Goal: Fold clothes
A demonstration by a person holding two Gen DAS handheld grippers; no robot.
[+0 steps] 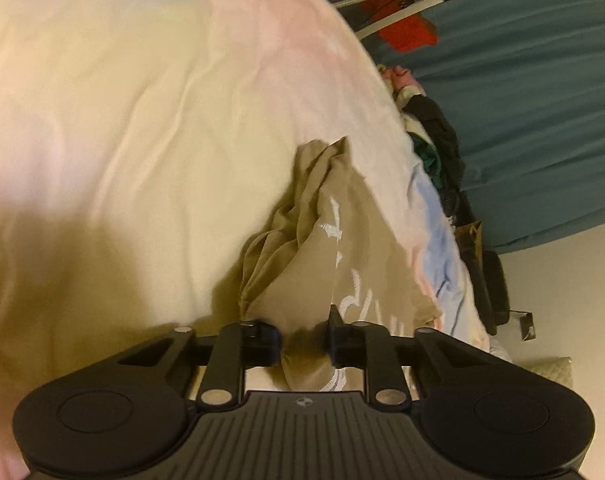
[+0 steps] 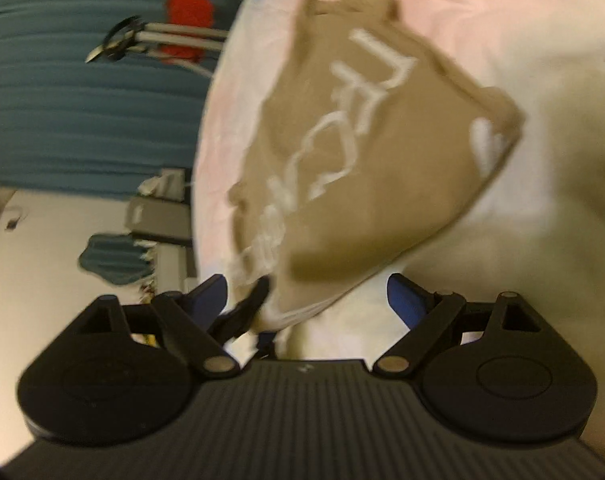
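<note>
A tan garment [image 1: 342,240] with white lettering lies crumpled on a pale cream and pink bed cover [image 1: 142,120]. In the left wrist view my left gripper [image 1: 304,340] is shut on a bunched fold of the garment's near end, with fabric filling the narrow gap between its black fingers. In the right wrist view the same tan garment [image 2: 362,160] spreads out ahead, blurred. My right gripper [image 2: 308,298] stands open and wide. The garment's near corner lies between its blue fingers [image 2: 406,300], untouched by the pads. A black part [image 2: 246,308] touches that corner; I cannot tell what it is.
Beyond the bed's edge hang teal curtains [image 1: 542,120], with a red object [image 1: 402,28] and a metal stand [image 1: 402,0] in front. A heap of dark clothes [image 1: 442,140] lies along the bed's side. A teal cloth [image 2: 114,260] lies on the pale floor.
</note>
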